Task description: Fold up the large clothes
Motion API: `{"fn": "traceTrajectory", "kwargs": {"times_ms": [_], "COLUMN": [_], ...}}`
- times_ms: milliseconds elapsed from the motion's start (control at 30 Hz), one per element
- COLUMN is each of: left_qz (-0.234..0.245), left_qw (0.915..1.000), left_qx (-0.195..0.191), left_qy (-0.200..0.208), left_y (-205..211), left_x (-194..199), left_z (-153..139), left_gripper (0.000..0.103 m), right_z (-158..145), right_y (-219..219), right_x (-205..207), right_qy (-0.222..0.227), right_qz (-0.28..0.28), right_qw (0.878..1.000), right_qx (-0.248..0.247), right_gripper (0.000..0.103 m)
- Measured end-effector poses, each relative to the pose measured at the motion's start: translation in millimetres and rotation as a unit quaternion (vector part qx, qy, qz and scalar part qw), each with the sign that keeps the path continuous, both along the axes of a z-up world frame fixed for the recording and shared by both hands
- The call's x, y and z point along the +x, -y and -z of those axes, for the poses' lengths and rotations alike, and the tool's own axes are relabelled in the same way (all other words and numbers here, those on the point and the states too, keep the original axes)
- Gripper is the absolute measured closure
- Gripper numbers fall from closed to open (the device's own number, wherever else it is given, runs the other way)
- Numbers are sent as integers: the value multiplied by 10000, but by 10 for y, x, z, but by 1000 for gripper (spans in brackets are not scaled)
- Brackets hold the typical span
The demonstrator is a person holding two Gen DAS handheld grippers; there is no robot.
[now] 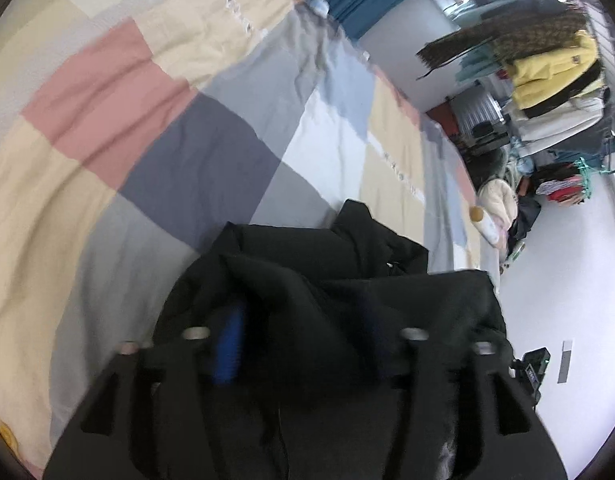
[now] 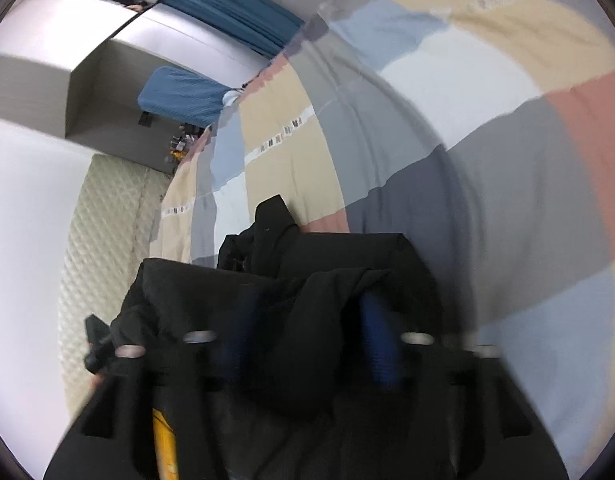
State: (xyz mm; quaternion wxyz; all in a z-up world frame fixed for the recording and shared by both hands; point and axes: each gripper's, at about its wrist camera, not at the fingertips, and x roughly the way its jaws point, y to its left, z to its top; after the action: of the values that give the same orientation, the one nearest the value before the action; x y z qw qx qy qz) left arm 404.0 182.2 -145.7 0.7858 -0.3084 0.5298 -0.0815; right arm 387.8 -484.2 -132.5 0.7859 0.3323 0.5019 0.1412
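A black garment [image 1: 347, 248] lies bunched near the edge of a bed covered by a patchwork cover [image 1: 187, 152] of pink, cream, grey and blue squares. My left gripper [image 1: 299, 320] sits over the garment with its blue-padded fingers [image 1: 227, 344] spread wide. Folds of the black cloth lie loosely between them. In the right wrist view the same garment [image 2: 327, 252] is heaped on the cover [image 2: 487, 152]. My right gripper [image 2: 307, 320] is open too, with cloth draped over and between its blue pads [image 2: 381, 344]. Both views are blurred.
The bed edge drops to a white floor [image 1: 567, 300] beside the garment. A bottle [image 1: 485, 224] lies at that edge. Farther off are a clothes rack with a yellow jacket [image 1: 555, 72], a pile of clothes on the floor [image 1: 527, 200], and blue curtains [image 2: 235, 12]. The quilted mattress side [image 2: 107, 220] shows.
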Motion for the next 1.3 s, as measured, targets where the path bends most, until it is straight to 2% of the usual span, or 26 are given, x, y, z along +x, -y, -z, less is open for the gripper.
{"fn": "traceTrajectory", "kwargs": {"times_ms": [67, 133, 200, 267, 333, 467, 567, 633, 700, 800, 867, 1000, 1167, 1300], "left_qz": [26, 192, 378, 582, 761, 1086, 1332, 1434, 1455, 1359, 1287, 1118, 1028, 991], "left_qw": [9983, 9924, 9782, 9654, 9593, 9482, 9303, 9217, 9238, 9191, 9191, 9239, 9233, 9264], "left_qx": [422, 836, 1388, 1628, 1695, 1868, 2326, 2581, 2581, 2798, 2836, 2797, 2894, 2890], "left_qy": [403, 878, 1498, 1953, 2125, 2328, 2504, 2514, 2424, 2420, 2412, 2358, 2307, 2200], "left_y": [29, 111, 303, 557, 798, 1391, 1821, 1981, 2058, 2123, 2125, 2103, 2133, 2114], "left_x": [-185, -340, -558, -743, -823, -877, -842, -809, -725, -576, -480, -164, 141, 351], "left_z": [-229, -433, -626, -680, -635, -434, -248, -96, 45, 195, 265, 350, 443, 504], "left_gripper": [30, 30, 27, 27, 27, 27, 27, 27, 27, 27, 27, 26, 26, 26], "right_z": [-196, -426, -565, -678, -668, -447, -250, -114, -6, 123, 200, 316, 395, 462], "right_y": [-10, -156, -347, -654, -1044, -1747, -2123, -2322, -2465, -2552, -2557, -2530, -2578, -2526], "right_x": [-134, -275, -382, -524, -634, -718, -749, -729, -710, -613, -485, -173, 211, 446], "right_qy": [171, 433, 742, 1205, 1585, 1911, 2043, 2086, 2137, 2233, 2281, 2185, 2101, 2024], "right_qz": [1, -91, -194, -302, -472, -725, -829, -918, -943, -779, -601, -474, -486, -346], "right_qw": [9994, 9945, 9882, 9803, 9725, 9621, 9554, 9482, 9406, 9345, 9319, 9364, 9345, 9388], "right_qx": [-309, -947, -1323, -1537, -1638, -1804, -1965, -2213, -2464, -2662, -2756, -2703, -2832, -2765], "right_gripper": [30, 30, 30, 30, 29, 28, 28, 28, 28, 27, 27, 24, 19, 13]}}
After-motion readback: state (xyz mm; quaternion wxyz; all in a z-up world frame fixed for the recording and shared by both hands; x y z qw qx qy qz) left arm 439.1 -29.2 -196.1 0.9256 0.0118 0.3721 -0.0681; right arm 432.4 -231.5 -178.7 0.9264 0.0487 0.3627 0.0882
